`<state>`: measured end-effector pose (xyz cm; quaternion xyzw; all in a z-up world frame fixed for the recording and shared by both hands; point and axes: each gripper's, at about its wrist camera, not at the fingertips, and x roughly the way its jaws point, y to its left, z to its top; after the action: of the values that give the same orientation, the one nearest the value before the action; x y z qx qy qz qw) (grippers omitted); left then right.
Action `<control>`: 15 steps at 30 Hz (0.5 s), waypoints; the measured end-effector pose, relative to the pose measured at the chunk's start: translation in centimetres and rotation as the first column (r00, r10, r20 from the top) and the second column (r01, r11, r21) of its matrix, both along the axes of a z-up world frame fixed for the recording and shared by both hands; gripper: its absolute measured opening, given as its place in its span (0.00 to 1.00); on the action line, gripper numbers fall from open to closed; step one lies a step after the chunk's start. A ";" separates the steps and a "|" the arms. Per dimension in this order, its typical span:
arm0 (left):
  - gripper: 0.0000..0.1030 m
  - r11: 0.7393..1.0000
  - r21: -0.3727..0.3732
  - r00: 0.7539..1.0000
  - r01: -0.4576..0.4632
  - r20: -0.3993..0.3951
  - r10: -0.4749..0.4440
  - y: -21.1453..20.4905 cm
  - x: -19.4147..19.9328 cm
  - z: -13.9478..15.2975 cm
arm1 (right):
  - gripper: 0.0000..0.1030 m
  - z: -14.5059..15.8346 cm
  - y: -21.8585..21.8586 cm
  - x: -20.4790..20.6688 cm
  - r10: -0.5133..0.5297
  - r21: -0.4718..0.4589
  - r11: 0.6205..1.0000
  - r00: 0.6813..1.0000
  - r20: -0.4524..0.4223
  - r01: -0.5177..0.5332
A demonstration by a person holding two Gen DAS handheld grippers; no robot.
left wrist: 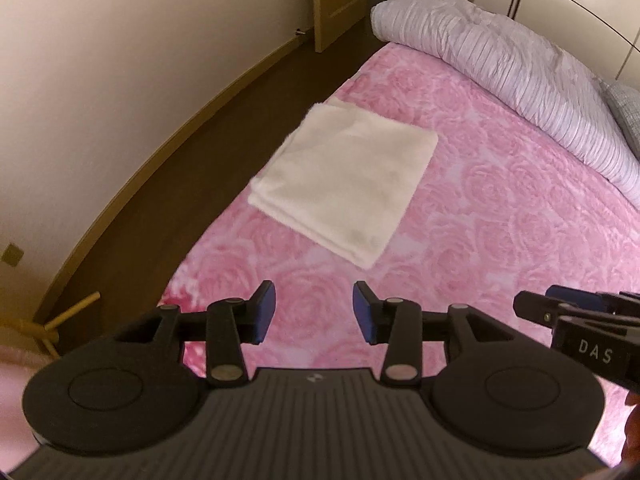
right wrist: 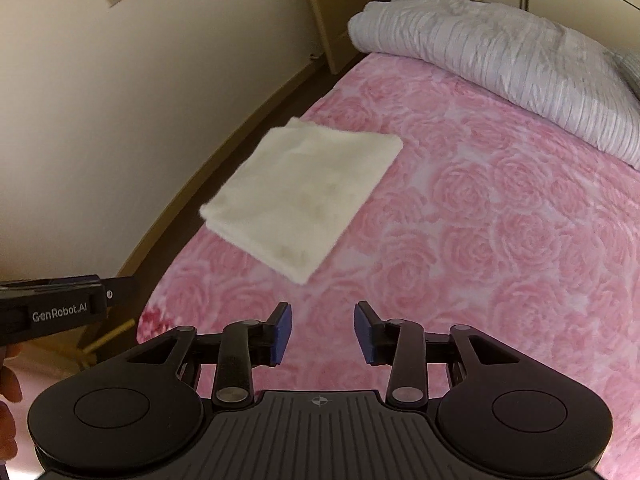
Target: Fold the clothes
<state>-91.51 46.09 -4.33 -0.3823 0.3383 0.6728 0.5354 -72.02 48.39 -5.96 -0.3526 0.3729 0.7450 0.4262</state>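
- A white cloth [left wrist: 344,184], fluffy and folded into a neat square of several layers, lies flat on a pink rose-patterned bedspread [left wrist: 500,232], in the middle of the left wrist view and a little left of centre in the right wrist view [right wrist: 300,196].
- The cloth sits near the bed's left edge; nothing lies on it and neither gripper touches it.
- The left gripper [left wrist: 314,316] fills the bottom of its own view, jaws partly apart with bare bedspread showing between the blue pads [left wrist: 266,312]; it holds nothing.
- The right gripper [right wrist: 322,332] is at the bottom of its view, jaws likewise partly apart over the bedspread, with nothing between its pads [right wrist: 283,332].
- Both grippers hang above the bed, below the cloth in each frame and clear of it.
- The right gripper's tip also shows at the right edge of the left wrist view [left wrist: 560,308]; the left gripper shows at the left edge of the right wrist view [right wrist: 80,304].
- A rolled lilac quilt [left wrist: 500,64] lies across the upper right of the bed, well apart from the cloth.
- A cream wall [left wrist: 140,80] and dark floor [left wrist: 192,184] run along the left of the frame.
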 end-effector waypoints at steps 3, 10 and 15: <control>0.37 0.999 0.001 0.999 -0.032 0.001 0.032 -1.5 1.1 0.3 | 0.38 0.5 -0.5 0.7 0.037 0.009 0.999 0.999 0.008 -0.037; 0.37 0.994 0.020 0.995 -0.104 0.005 0.104 -4.7 3.7 1.2 | 0.38 1.6 -1.8 2.7 0.131 0.031 0.991 0.991 0.023 -0.132; 0.40 0.991 0.040 0.992 -0.129 0.002 0.129 -6.4 6.6 1.5 | 0.39 2.1 -2.2 5.0 0.153 0.053 0.987 0.988 0.021 -0.154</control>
<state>-84.95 39.70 -2.83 -0.3924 0.2996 0.7127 0.4984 -67.01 46.14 -3.85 -0.3750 0.3206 0.7824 0.3802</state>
